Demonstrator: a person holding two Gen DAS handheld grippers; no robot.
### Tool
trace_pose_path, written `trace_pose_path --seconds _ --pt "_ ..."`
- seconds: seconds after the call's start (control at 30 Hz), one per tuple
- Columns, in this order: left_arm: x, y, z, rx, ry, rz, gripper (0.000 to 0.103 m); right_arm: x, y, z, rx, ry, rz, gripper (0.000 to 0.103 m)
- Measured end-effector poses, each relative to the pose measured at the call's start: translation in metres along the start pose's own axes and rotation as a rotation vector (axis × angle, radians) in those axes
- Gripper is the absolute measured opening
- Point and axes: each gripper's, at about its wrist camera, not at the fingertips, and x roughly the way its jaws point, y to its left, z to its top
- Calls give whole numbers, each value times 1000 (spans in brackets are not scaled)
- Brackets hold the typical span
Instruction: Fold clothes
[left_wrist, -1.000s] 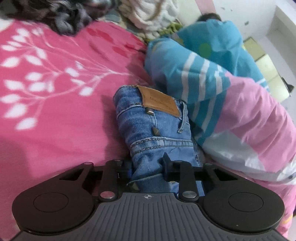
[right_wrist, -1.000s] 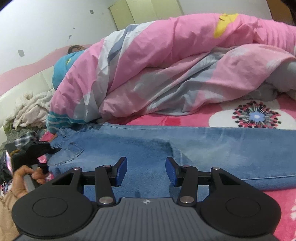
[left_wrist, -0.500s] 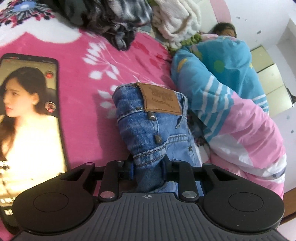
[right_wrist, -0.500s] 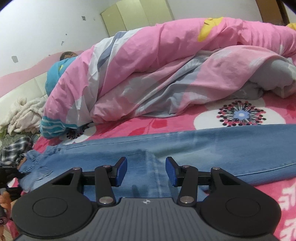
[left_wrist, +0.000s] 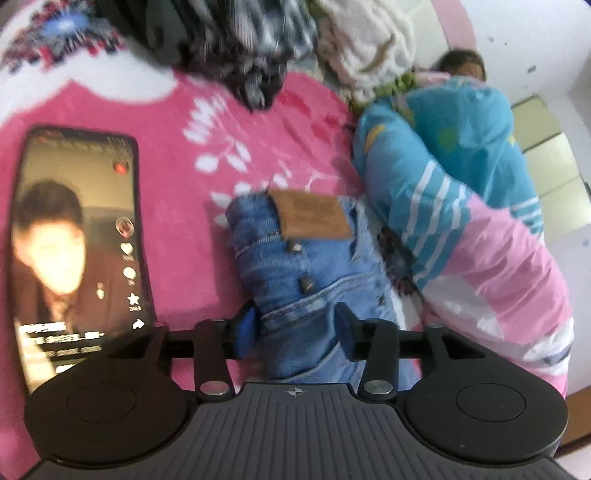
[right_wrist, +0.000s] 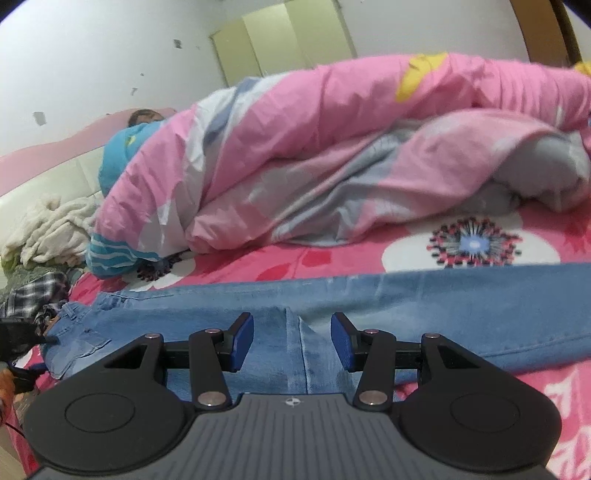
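Phone beside jeans, left-wrist view only

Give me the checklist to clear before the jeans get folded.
1. Left gripper holding the blue denim jeans at the waistband: not ok, jaws open, straddling the fabric.
2. Right gripper holding the leg: not ok, open, nothing gripped.
3. Leg lying flat: not ok, a ridge stands between the right fingers.
4. Black smartphone clear of the jeans: ok, apart on the pink bedsheet.
5. Pink patterned quilt off the waistband: cannot tell.
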Motion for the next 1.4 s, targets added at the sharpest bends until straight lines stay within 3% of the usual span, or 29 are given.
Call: trace_pose_path --seconds 0.13,0.27,0.43,0.57,0.73,0.87,0.97,1.03,1.07,1.1,1.13,1.4 --pt "-26 -13 -1 16 -91 5 53 -4 5 13 -41 -28 30 51" --pt "-45 -34 -4 108 -196 -31 54 4 19 31 -102 -36 100 52" --pt "-25 -56 -6 202 -209 -73 54 56 70 50 -278 59 269 60" --pt "6 -67 -10 300 -188 -68 53 120 127 45 -429 168 373 62" --pt "17 -55 -19 380 -198 -60 53 200 198 38 -617 305 503 62" --pt "20 -44 -13 356 -149 -67 52 239 228 28 -705 375 525 60" --pt "21 -38 -10 352 -144 -59 50 253 238 19 -731 480 540 49" --pt "20 -39 -11 355 -142 -66 50 252 243 10 -750 508 546 27" --pt "20 -39 -12 356 -141 -70 50 248 246 7 -765 497 538 20" --pt "20 -40 -12 358 -139 -73 50 244 249 3 -779 486 531 7" --pt "20 -40 -12 359 -138 -77 50 238 253 2 -800 457 511 3" --pt "18 -43 -16 370 -129 -106 50 190 270 25 -884 154 336 2"
